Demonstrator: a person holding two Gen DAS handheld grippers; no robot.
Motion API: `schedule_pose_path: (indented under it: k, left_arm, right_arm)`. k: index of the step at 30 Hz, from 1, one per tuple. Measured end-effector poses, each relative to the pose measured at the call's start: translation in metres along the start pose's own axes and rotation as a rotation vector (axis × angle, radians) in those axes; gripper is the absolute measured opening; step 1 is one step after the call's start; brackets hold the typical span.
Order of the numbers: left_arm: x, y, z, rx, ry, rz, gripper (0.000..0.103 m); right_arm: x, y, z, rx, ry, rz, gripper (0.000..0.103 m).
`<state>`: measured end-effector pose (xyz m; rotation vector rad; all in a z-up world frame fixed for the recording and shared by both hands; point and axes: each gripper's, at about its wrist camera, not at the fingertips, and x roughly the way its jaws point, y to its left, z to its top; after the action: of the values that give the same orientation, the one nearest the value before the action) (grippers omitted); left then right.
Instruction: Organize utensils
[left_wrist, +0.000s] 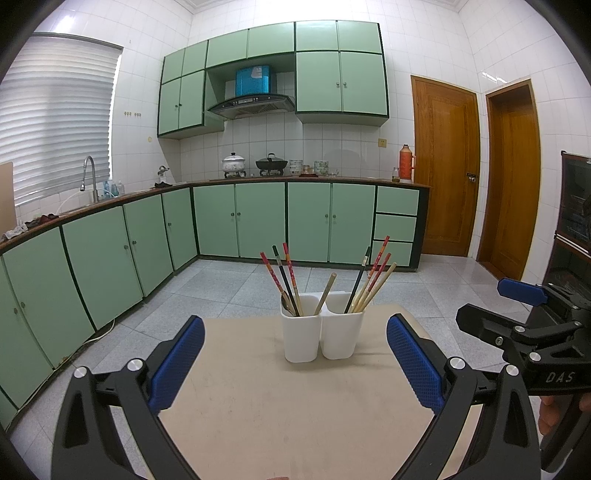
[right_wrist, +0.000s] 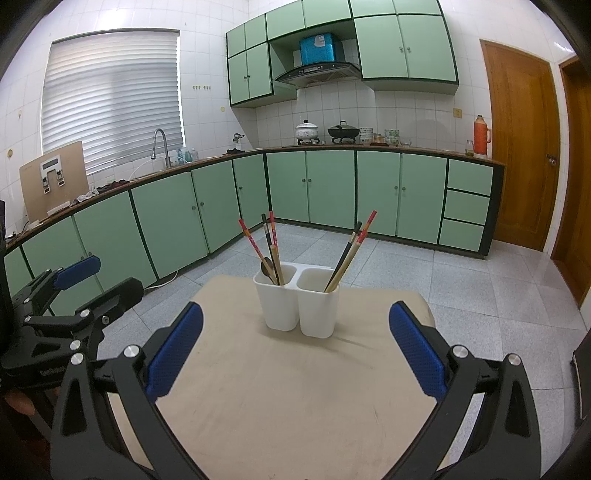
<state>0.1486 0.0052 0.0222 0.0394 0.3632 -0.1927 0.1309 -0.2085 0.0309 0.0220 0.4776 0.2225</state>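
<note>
Utensils stand in a white two-cup holder (left_wrist: 319, 334) at the centre of both views, near the far edge of the beige worktop (left_wrist: 280, 413). In the left wrist view the left cup (left_wrist: 301, 338) holds a spoon (left_wrist: 286, 301), red and dark chopsticks (left_wrist: 284, 275) and one pale wooden stick leaning right; the right cup (left_wrist: 341, 336) holds a fan of chopsticks (left_wrist: 371, 282) tilted to the upper right. The two cups touch side by side.

The left gripper (left_wrist: 295, 363) fills the bottom of its own view, jaws spread wide with nothing between the blue pads (left_wrist: 179, 363); the holder sits beyond the tips, apart from them. The right gripper (right_wrist: 295, 349) is likewise spread and empty, and the holder (right_wrist: 297, 304) lies ahead of its pads (right_wrist: 417, 354), not touching. Each tool shows at the other's frame edge: the right one at the right side of the left view (left_wrist: 524, 321), the left one at the lower left of the right view (right_wrist: 74, 295).

Bare worktop lies between the jaws and the holder. The worktop's far edge runs just behind the holder, with rounded corners at upper left and upper right; tiled floor (right_wrist: 461, 280) opens beyond it toward green cabinets (right_wrist: 332, 188).
</note>
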Motion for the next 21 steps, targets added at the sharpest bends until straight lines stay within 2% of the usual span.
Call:
schedule_pose_path:
  k: [21]
  left_arm:
    - [0.0011,0.0017,-0.0073,-0.004,0.005,-0.007,0.097]
  right_arm:
    - [-0.0004,0.0016,-0.0005,-0.001,0.001,-0.001,0.098]
